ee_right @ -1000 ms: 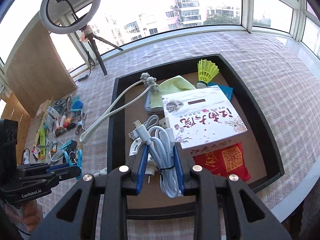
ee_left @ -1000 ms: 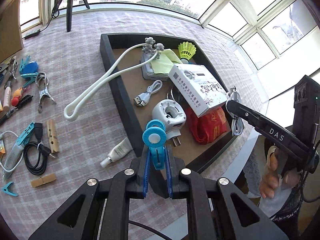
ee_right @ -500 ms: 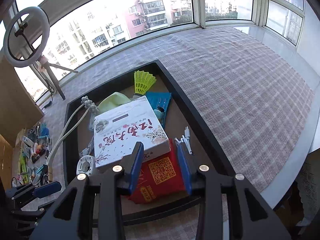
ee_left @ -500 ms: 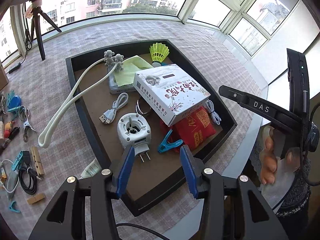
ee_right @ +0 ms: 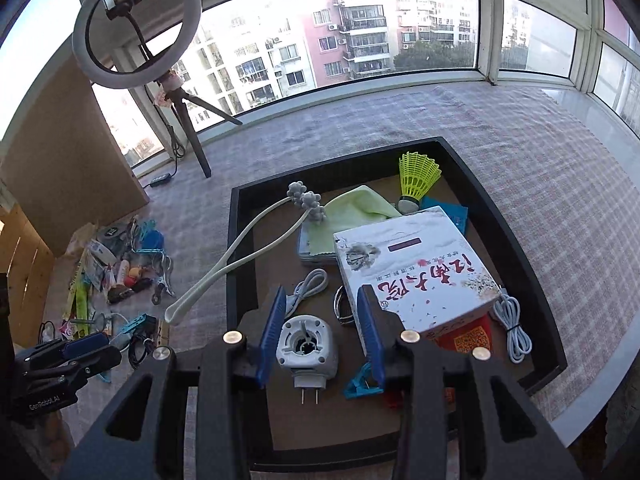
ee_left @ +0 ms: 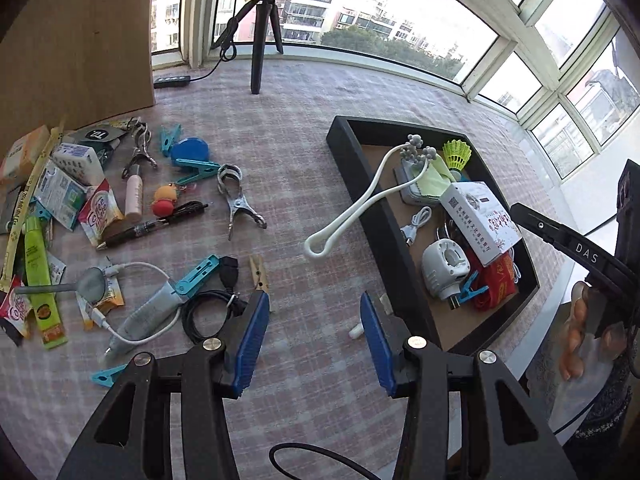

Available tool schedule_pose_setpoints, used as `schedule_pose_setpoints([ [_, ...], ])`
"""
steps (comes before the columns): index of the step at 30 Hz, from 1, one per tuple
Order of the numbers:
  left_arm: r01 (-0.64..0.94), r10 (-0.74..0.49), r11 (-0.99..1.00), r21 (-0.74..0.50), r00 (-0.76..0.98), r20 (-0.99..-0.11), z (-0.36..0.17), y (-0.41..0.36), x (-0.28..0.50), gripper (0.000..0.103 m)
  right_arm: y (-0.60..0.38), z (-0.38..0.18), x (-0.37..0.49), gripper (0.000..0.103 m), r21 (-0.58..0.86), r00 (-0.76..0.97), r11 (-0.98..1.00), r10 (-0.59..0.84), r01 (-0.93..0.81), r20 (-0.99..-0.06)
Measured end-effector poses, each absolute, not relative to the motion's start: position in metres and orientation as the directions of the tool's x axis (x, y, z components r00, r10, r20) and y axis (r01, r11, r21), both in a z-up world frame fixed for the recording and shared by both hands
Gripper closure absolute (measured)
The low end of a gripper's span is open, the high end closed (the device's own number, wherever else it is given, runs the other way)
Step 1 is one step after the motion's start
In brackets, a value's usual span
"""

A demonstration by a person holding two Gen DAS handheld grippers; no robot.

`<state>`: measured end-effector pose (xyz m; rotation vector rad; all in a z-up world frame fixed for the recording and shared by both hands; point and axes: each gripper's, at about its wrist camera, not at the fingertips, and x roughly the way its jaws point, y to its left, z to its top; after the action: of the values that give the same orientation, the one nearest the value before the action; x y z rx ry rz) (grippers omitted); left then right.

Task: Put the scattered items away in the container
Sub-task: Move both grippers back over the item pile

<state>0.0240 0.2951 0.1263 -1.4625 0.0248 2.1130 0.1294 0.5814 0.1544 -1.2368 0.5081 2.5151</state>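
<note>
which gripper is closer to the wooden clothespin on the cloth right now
Left. The left gripper hangs just in front of the wooden clothespin, empty; the right gripper is over the tray.

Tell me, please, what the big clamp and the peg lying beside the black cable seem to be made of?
Big clamp: likely bare metal, silvery grey with bright glints. Peg: probably unfinished wood, pale tan and matte, though its grain is too small to see.
</note>
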Motion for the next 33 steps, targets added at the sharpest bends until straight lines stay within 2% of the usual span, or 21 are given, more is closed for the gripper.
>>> schedule_pose_setpoints([
  [7, -0.298, 0.373, -0.908, -0.294, -0.258, -0.892, 0.106, 0.184, -0.017, 0.059, 0.503, 0.155, 0.095, 0.066, 0.156, -0.590, -0.929, 0.079, -0.336, -0.804],
  [13, -0.170, 0.346, -0.935, -0.312, -0.240, -0.907, 0.083, 0.123, -0.041, 0.059, 0.442, 0.157, 0.055, 0.066, 0.143, -0.593, -0.949, 0.055, -0.282, -0.803],
  [21, -0.004, 0.357, -0.930, -0.366, -0.231, -0.905, 0.056, 0.100, -0.062, 0.059, 0.392, 0.123, -0.036, 0.066, 0.032, -0.456, -0.991, 0.032, -0.131, -0.890],
  [25, 0.112, 0.392, -0.901, -0.418, -0.198, -0.898, 0.039, 0.092, -0.072, 0.059, 0.398, 0.090, -0.070, 0.066, 0.105, -0.335, -0.987, -0.057, -0.125, -0.940],
  [28, 0.193, 0.385, -0.886, -0.422, -0.199, -0.901, 0.030, 0.087, -0.079, 0.059, 0.400, 0.075, -0.085, 0.066, 0.106, -0.290, -0.987, -0.066, -0.123, -0.955],
  [31, 0.260, 0.388, -0.866, -0.428, -0.192, -0.902, 0.022, 0.084, -0.084, 0.059, 0.397, 0.065, -0.094, 0.054, 0.057, -0.268, -0.995, -0.033, -0.083, -0.963],
  [33, 0.306, 0.390, -0.849, -0.431, -0.186, -0.902, 0.017, 0.083, -0.087, 0.059, 0.397, 0.060, -0.099, 0.054, 0.060, -0.261, -0.996, -0.041, -0.066, -0.965],
])
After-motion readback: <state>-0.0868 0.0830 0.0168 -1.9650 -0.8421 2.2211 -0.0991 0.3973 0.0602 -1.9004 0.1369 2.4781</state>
